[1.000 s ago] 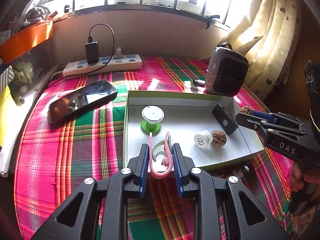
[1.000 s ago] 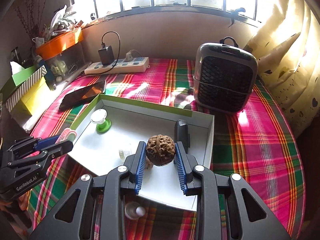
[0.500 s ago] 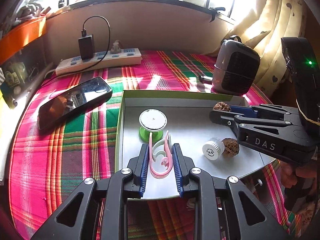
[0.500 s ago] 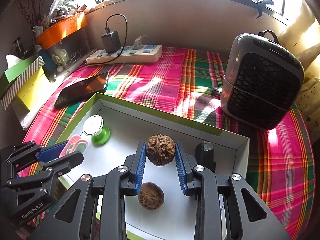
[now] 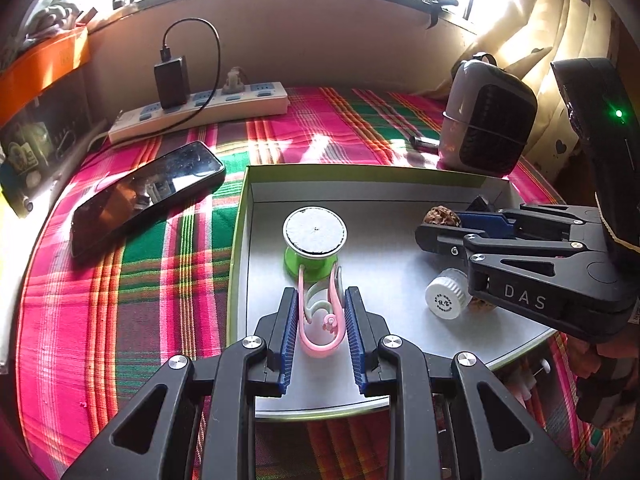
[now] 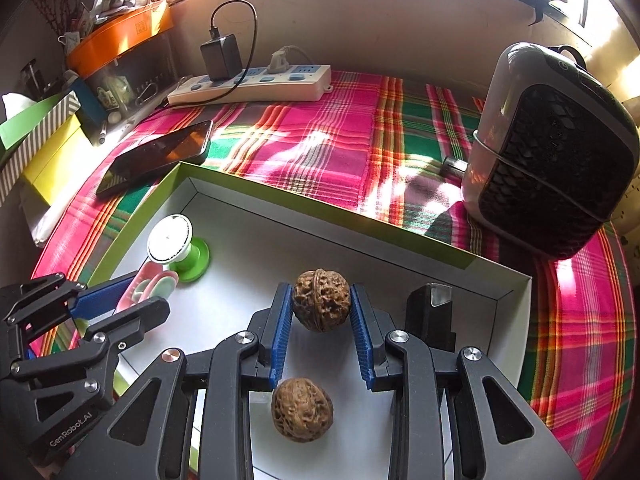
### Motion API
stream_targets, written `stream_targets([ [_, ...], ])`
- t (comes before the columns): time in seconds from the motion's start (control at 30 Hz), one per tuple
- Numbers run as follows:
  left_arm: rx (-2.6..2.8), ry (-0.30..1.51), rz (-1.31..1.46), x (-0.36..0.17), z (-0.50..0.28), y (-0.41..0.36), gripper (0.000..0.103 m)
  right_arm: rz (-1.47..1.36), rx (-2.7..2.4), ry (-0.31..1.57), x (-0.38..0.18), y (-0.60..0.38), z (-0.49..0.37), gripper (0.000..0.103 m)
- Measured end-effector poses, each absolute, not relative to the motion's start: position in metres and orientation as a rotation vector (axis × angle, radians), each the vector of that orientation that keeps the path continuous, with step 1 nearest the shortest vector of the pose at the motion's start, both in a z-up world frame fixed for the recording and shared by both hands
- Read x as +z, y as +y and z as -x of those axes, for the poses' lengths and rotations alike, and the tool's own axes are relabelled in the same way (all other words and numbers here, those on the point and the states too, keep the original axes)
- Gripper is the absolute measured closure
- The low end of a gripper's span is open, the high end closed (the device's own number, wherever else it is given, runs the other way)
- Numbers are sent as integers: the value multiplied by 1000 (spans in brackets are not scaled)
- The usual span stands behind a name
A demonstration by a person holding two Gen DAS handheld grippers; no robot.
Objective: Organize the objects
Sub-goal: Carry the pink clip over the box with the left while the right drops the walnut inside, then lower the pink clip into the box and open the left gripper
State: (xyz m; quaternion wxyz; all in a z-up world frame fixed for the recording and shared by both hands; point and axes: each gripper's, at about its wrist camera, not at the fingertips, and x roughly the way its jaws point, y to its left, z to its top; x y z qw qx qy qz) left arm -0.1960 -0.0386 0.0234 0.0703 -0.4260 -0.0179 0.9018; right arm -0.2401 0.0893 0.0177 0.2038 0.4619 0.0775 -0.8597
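Holding walnut over tray, clip

Rough walnut, woven plaid cloth (matt); glossy phone

Home interior, window-side table. Bright plaid woven tablecloth; cream heart-print curtain. White plastic power strip, small grey portable heater.

A black smartphone lies on the pink-green checked cloth. Behind it is a white power strip; a grey-black heater stands right.
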Motion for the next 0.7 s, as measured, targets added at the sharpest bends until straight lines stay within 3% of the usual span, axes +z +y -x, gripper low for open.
stream_targets([
  [0.7,2708,-59,1283,23,198,-38,81,-1294,-2402,215,15,87,239,73],
])
